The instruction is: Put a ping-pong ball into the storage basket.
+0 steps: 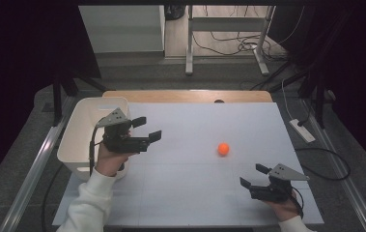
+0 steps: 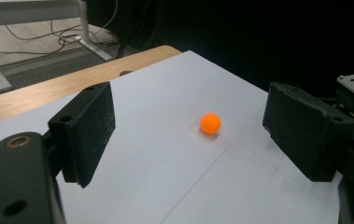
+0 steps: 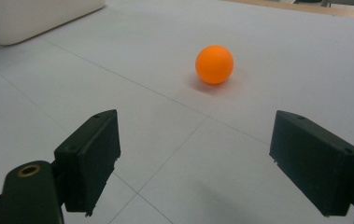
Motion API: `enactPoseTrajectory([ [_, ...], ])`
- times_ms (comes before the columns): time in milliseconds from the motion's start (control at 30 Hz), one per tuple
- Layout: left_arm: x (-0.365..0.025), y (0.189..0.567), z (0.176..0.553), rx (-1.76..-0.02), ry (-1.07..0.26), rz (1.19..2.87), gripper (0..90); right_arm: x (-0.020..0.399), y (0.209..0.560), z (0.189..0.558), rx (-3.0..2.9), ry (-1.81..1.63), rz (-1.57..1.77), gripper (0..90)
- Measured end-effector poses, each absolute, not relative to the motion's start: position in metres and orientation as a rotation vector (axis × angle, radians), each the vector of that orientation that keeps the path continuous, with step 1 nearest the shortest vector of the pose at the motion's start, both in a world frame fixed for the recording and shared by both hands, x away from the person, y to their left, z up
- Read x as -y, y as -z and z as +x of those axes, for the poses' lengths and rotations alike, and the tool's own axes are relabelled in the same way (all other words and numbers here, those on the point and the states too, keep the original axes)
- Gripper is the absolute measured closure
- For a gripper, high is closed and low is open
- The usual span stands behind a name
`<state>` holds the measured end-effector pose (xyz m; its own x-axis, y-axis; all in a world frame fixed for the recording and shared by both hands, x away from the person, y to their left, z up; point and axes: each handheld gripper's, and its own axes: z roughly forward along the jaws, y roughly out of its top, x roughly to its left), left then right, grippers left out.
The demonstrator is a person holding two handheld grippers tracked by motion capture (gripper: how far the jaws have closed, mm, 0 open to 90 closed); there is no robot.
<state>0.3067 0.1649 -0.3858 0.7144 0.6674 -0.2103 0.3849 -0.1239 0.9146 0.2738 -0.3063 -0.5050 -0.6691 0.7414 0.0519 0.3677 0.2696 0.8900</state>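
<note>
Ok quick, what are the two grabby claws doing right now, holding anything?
Left gripper: open, holding nothing, up beside the white bin.
Right gripper: open, holding nothing, pointing toward the orange ball on the table.

From my station I can read no text, label, brand, number or sign on anything here.

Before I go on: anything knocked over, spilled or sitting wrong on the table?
Nothing stands out. The orange ball sits alone on the white table sheet, with no spill or damage. The white bin stands upright at the table's left edge. Both tongs, left and right, are open and hold nothing.
</note>
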Motion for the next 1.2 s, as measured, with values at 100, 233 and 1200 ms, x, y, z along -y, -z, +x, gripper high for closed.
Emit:
enactPoseTrajectory([
  [100, -0.163, 0.387, 0.307, -0.841, -0.294, 1.748, 17.9, 0.306, 0.505, 0.274, -2.171, -1.368, 1.007, 16.2],
  [233, -0.160, 0.388, 0.307, -0.838, -0.293, 1.754, 17.9, 0.306, 0.505, 0.274, -2.173, -1.369, 1.004, 16.2],
  [1200, -0.124, 0.409, 0.311, -0.809, -0.234, 1.832, 18.1, 0.307, 0.505, 0.272, -2.164, -1.367, 1.007, 16.2],
])
